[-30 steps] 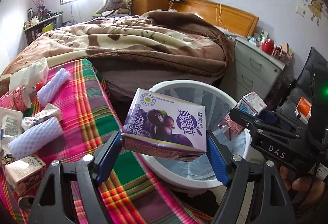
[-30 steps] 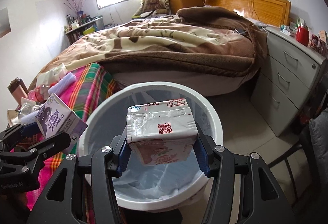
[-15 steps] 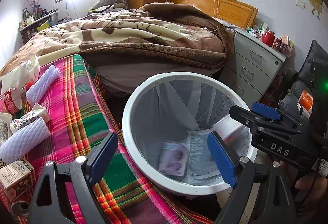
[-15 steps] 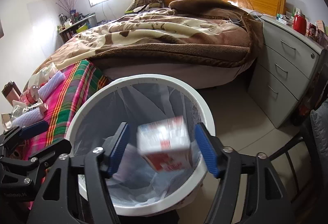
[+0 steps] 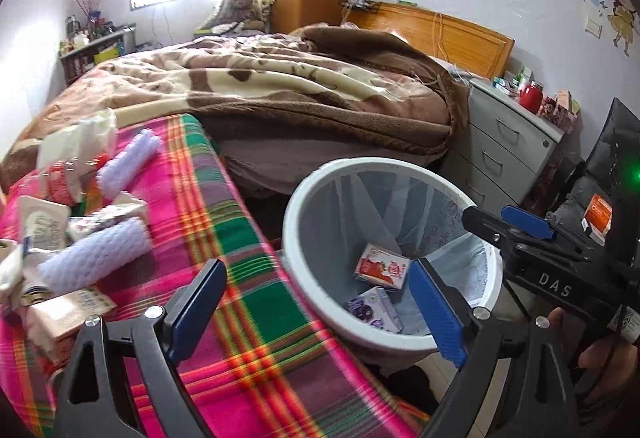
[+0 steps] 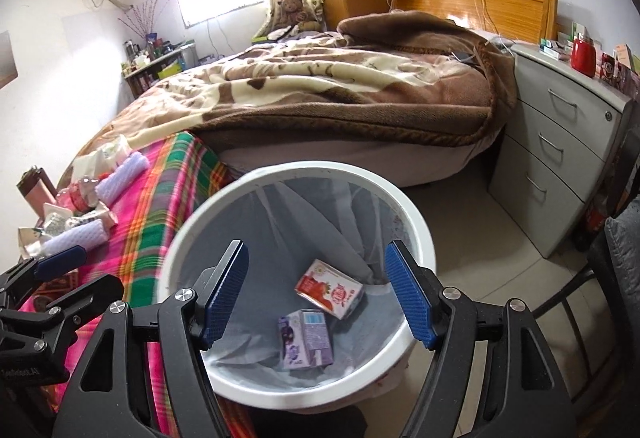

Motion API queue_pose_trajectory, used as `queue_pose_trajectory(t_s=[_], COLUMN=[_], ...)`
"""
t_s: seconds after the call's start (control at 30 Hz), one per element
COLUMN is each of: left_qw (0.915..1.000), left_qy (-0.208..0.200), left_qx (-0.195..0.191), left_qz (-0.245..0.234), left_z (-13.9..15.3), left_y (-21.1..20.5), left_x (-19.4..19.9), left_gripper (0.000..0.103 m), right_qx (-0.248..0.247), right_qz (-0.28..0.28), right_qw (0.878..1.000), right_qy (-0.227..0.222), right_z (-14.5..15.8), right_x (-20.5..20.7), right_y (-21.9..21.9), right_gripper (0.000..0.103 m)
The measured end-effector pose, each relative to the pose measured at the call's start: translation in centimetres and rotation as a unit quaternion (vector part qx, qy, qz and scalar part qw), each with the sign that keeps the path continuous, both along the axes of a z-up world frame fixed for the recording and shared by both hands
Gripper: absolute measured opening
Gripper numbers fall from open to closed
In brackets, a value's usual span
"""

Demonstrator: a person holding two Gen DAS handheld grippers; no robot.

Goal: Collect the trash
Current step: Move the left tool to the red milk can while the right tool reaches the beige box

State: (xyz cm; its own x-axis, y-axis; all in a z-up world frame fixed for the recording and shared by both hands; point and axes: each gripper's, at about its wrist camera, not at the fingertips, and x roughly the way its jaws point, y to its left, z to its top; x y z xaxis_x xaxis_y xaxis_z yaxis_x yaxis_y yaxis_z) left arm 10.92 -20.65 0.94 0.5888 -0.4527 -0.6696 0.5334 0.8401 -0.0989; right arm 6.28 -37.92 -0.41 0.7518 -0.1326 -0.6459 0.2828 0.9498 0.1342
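A white bin (image 5: 304, 197) with a clear liner stands on the floor beside the plaid-covered table (image 5: 240, 238). Inside it lie a purple grape carton (image 5: 374, 308) and a red strawberry carton (image 5: 382, 268); the right wrist view shows the same purple carton (image 6: 306, 338) and red carton (image 6: 330, 288). My left gripper (image 5: 316, 270) hovers over the table edge and bin rim, its jaws opening with nothing between them. My right gripper (image 6: 317, 250) hangs open and empty above the bin (image 6: 192, 234). Foam sleeves (image 5: 96, 258), wrappers and a small carton (image 5: 64, 314) lie on the table's left.
A bed with a brown blanket (image 5: 280, 85) fills the space behind the table and bin. A grey chest of drawers (image 6: 560, 141) stands to the right, with tiled floor between it and the bin. A dark chair (image 6: 592, 298) sits at the right edge.
Both grippers let go: the purple carton dropped from the left one and the red carton from the right one into the bin. The left view has shifted leftward over the table.
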Motion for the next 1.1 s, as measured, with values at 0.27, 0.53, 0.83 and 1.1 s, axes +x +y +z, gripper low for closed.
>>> queue_pose_trajectory(t_s=[0.27, 0.53, 0.83, 1.1], left_qw=[0.9989, 0.9943, 0.9851, 0.9796], left_qy=[-0.015, -0.032, -0.023, 0.012], left_qx=[-0.013, -0.016, -0.016, -0.008], left_qz=[0.044, 0.101, 0.170, 0.200], left_z=[0.5, 0.3, -1.2, -3.5], left_y=[4.9, 10.5, 16.9, 19.9], left_x=[-1.1, -2.4, -2.6, -1.8], left_gripper=[0.094, 0.094, 0.094, 0.094], right_qx=[-0.003, -0.002, -0.002, -0.004], right_qz=[0.027, 0.072, 0.127, 0.162], right_qw=[0.999, 0.997, 0.991, 0.987], right_qy=[-0.021, -0.038, -0.033, -0.020], right_z=[0.6, 0.8, 0.1, -0.6], right_x=[-0.2, 0.1, 1.3, 3.0], right_y=[2.9, 6.8, 11.3, 14.8], right_gripper=[0.072, 0.073, 0.073, 0.073])
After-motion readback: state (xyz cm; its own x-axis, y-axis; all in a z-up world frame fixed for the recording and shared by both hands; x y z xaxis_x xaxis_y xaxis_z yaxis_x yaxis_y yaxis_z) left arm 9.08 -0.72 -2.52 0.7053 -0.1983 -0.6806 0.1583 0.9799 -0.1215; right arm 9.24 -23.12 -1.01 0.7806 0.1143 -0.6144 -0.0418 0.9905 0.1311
